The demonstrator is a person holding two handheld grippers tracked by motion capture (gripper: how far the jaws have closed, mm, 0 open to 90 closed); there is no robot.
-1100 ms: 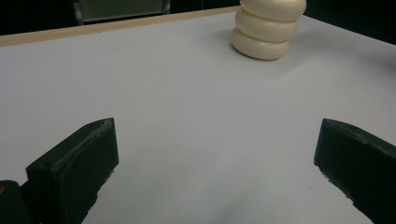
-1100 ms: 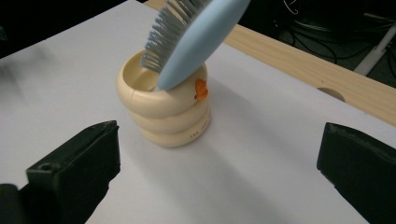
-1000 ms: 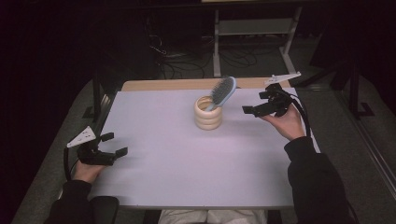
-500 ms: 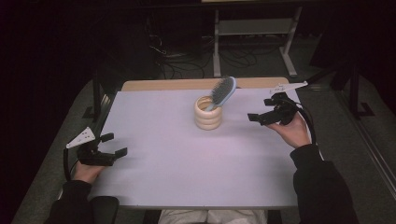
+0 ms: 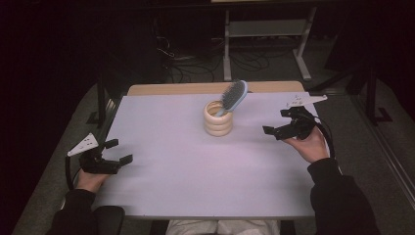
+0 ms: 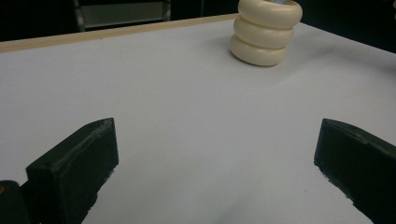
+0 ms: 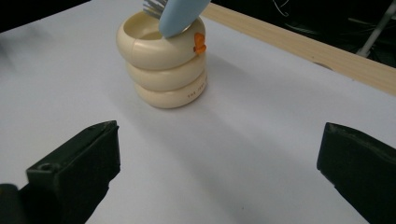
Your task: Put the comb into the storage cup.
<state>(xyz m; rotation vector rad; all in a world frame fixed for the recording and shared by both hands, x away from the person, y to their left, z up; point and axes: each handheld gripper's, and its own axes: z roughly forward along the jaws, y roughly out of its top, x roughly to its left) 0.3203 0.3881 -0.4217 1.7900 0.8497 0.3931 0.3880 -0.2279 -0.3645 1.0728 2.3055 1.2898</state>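
while standing handle-down in the cream ringed holder (image 5: 219, 119), leaning right, bristles facing left: blue hairbrush (image 5: 233, 96). holder sitting upright at the far middle of the white bench (image 5: 195, 171). right tool (image 5: 282, 122) hovering right of the holder, well apart, jaws spread, gripping nothing. left tool (image 5: 116, 151) resting low at the near-left bench edge, jaws spread, gripping nothing. small orange mark (image 7: 199, 43) showing on the holder's top ring.

Dim room: white-topped table (image 5: 195, 181) with wooden far edge (image 5: 171, 88), grey floor (image 5: 391, 147), cables (image 5: 191, 56) beyond, pale metal shelf frame (image 5: 264, 29) at back.
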